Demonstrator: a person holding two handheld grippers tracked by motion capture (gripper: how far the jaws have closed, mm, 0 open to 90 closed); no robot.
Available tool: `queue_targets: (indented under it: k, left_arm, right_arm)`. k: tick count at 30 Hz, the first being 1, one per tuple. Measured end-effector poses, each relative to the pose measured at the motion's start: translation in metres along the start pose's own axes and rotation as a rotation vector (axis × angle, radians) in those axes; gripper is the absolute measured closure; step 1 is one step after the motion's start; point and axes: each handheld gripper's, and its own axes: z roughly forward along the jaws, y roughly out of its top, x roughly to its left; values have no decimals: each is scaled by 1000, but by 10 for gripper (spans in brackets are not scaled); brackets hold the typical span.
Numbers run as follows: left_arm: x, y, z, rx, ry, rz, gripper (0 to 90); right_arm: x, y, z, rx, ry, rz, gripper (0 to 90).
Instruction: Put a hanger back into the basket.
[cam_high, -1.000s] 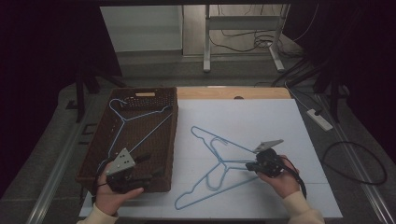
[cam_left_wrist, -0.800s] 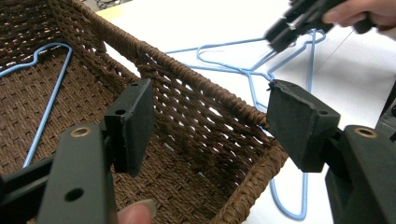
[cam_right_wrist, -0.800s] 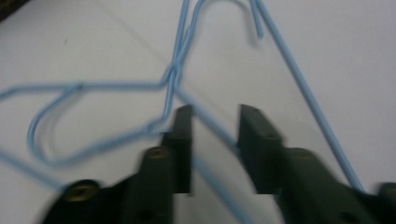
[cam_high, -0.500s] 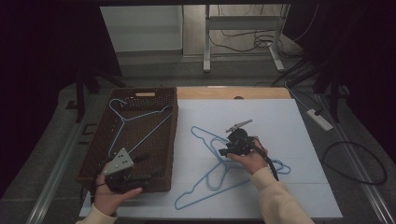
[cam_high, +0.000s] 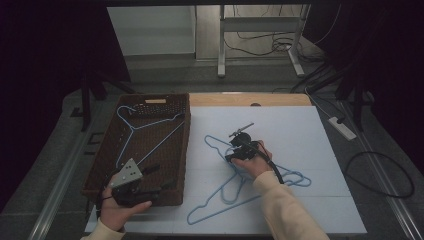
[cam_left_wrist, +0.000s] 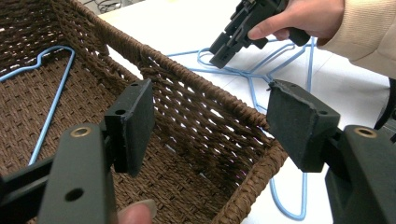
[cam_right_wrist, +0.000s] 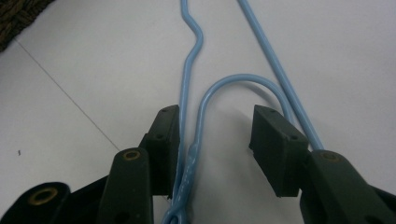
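You work in a laboratory-style recording room, not a home. Your table (cam_high: 310, 125) is a wooden bench covered with pale blue-white foam board panels, standing on a grey floor amid dark surroundings. Behind it you see the white metal legs of a stand (cam_high: 220, 45), loose black cables (cam_high: 260, 42) on the floor, and a white power strip (cam_high: 342, 127) at your right. A black cable loop (cam_high: 380, 175) lies beside the table.
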Motion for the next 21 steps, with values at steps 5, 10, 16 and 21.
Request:
queue_targets:
  k: [5,10,16,21]
  left_arm:
    - [0,0,0,1,0,0,335]
    - [0,0,0,0,0,0,335]
    - [0,-1,1,5,0,2,335]
    - [-1,-1,1,5,0,3,335]
  right_arm:
    - [3,4,6,15,-26,1,604]
    - [5,5,7,31,-60,5,656]
    - [12,8,8,60,-94,26,788]
    - [11,10,8,66,-64,117,873]
